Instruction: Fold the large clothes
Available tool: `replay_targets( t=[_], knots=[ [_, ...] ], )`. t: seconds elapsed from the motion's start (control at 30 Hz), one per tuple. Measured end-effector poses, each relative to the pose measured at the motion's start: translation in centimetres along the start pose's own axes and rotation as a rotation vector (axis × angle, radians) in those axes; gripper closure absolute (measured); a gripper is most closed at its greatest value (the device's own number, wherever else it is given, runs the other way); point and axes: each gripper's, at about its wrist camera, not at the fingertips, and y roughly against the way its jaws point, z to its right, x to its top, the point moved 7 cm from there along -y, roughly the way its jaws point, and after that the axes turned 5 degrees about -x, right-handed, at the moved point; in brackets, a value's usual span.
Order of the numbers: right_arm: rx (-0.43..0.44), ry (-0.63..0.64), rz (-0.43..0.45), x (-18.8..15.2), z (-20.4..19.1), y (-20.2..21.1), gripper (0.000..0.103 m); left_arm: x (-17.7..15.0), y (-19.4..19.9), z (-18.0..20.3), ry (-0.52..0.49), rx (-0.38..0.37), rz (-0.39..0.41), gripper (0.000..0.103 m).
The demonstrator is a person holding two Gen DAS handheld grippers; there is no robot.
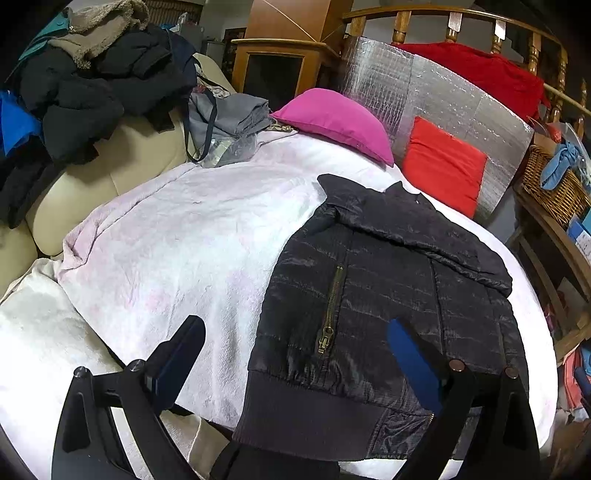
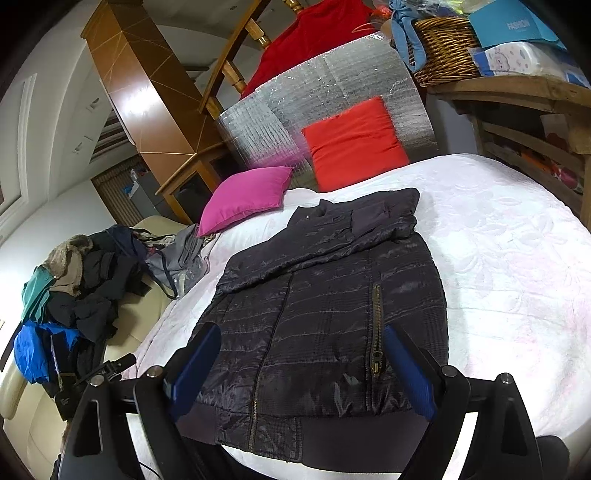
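jacket (image 1: pixel 388 295), black and quilted, lies flat on the white bed cover (image 1: pixel 166 240), sleeves folded across its chest, ribbed hem at the near edge. left tongs (image 1: pixel 295 354) hover released over the hem, grasping nothing. right tongs (image 2: pixel 303 362) likewise gape wide above the jacket's lower half, empty.

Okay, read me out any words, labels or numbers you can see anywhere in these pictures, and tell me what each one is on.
"FASHION": on the teal box on the shelf beside the wicker basket.
A smaller line beneath it is too small to read.
The patterned pack under it shows only pictures.
Nothing readable on the black jacket.
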Motion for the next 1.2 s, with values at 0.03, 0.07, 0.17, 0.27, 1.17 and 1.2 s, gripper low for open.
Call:
replay_targets(
  t=[0.03,0.07,0.17,0.27,1.17,1.2],
  knots=[
    [0.001,0.0,-0.001,0.0,0.0,0.0,0.012,0.0,0.0,0.0,0.0,0.001,-0.002,0.004],
    [0.001,-0.001,-0.003,-0.1,0.0,-0.1,0.012,0.0,-0.1,-0.1,0.001,0.0,-0.002,0.004],
    [0.001,-0.001,-0.004,-0.1,0.0,-0.1,0.012,0.0,-0.2,-0.1,-0.001,0.003,-0.006,0.004],
    [0.002,-0.003,-0.01,-0.2,0.1,-0.2,0.012,0.0,-0.3,-0.1,-0.006,0.005,-0.011,0.004],
    [-0.115,-0.309,-0.223,-4.7,10.3,-3.3,0.012,-2.3,-2.3,-4.9,0.087,0.035,-0.082,0.004],
    [-0.113,-0.322,-0.227,-4.8,10.6,-3.3,0.012,-2.4,-2.3,-5.1,0.094,0.038,-0.085,0.004]
  ],
)
